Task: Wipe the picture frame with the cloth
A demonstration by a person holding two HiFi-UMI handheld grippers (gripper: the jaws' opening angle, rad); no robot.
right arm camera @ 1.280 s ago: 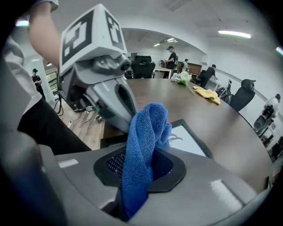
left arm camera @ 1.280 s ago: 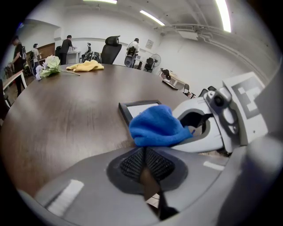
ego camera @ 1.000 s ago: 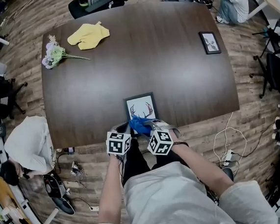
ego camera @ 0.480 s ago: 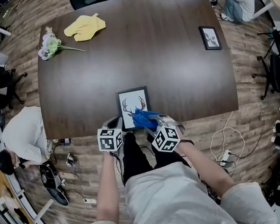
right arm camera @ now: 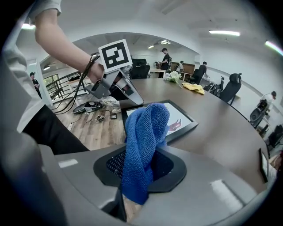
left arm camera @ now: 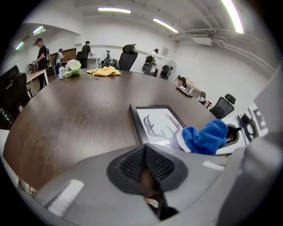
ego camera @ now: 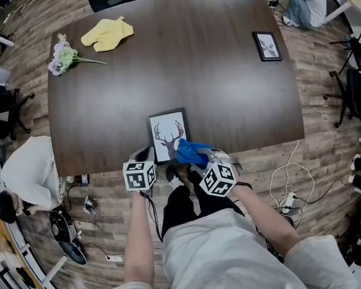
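Observation:
A black picture frame (ego camera: 169, 135) with a deer-antler print lies flat at the near edge of the dark table (ego camera: 130, 82); it also shows in both gripper views (left arm camera: 157, 125) (right arm camera: 179, 119). My right gripper (ego camera: 193, 156) is shut on a blue cloth (ego camera: 191, 152) (right arm camera: 143, 150), which rests at the frame's near right corner. From the left gripper view the blue cloth (left arm camera: 207, 137) sits at the frame's right. My left gripper (ego camera: 145, 158) is shut with nothing in it, just left of the frame's near left corner.
A second small picture frame (ego camera: 267, 45) lies at the table's far right. A yellow cloth (ego camera: 107, 33) and a bunch of flowers (ego camera: 63, 57) lie at the far left. Office chairs and people surround the table; a person (ego camera: 28, 177) crouches at left.
The cloth in my right gripper has shifted right, from the frame's near edge to its near right corner. My left gripper has drawn slightly left of the frame.

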